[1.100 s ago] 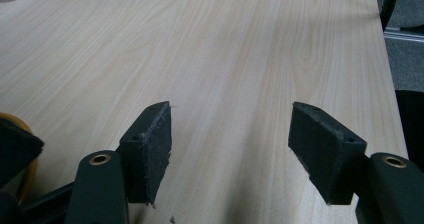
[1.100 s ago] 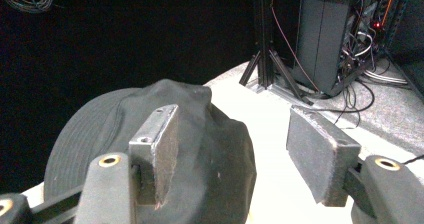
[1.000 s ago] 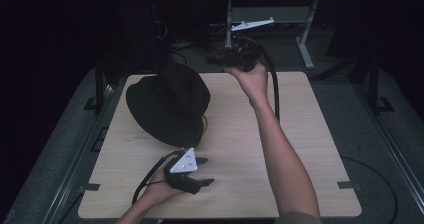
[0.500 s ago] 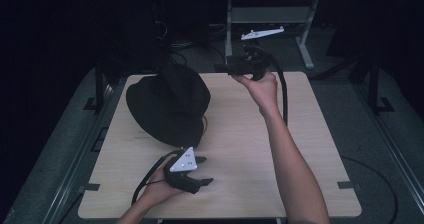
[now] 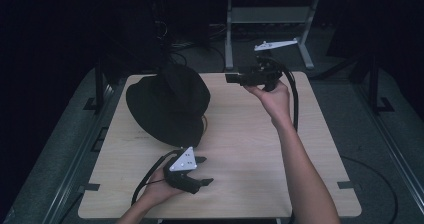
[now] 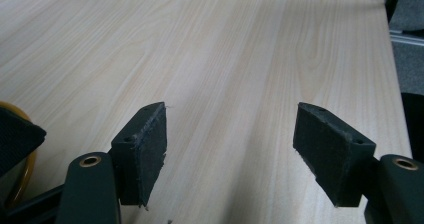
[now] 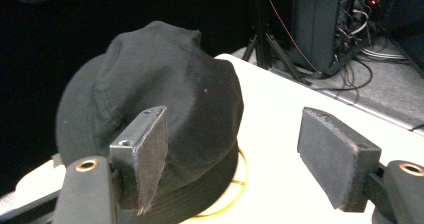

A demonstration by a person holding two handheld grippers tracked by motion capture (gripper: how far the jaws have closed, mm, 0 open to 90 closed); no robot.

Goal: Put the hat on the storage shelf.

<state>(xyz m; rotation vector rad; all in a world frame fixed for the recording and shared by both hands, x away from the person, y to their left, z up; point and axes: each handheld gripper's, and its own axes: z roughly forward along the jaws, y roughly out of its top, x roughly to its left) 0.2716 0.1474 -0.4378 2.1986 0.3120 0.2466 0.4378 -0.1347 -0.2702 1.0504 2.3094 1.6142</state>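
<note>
The black hat (image 5: 169,104) sits on the far left part of the table (image 5: 250,149). The right gripper (image 5: 235,77) hovers just beside it, aimed at it, its jaws just widened and empty. The left gripper (image 5: 206,171) rests near the front edge, near the hat's brim, wide open, holding nothing.

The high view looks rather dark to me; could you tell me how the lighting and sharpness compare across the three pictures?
High view: dim, the surroundings nearly black, the black hat showing little detail against the pale table. Left gripper view: evenly lit, wood grain crisp, no glare. Right gripper view: the table washes out to white, the hat's folds read clearly, the background is dark.
</note>
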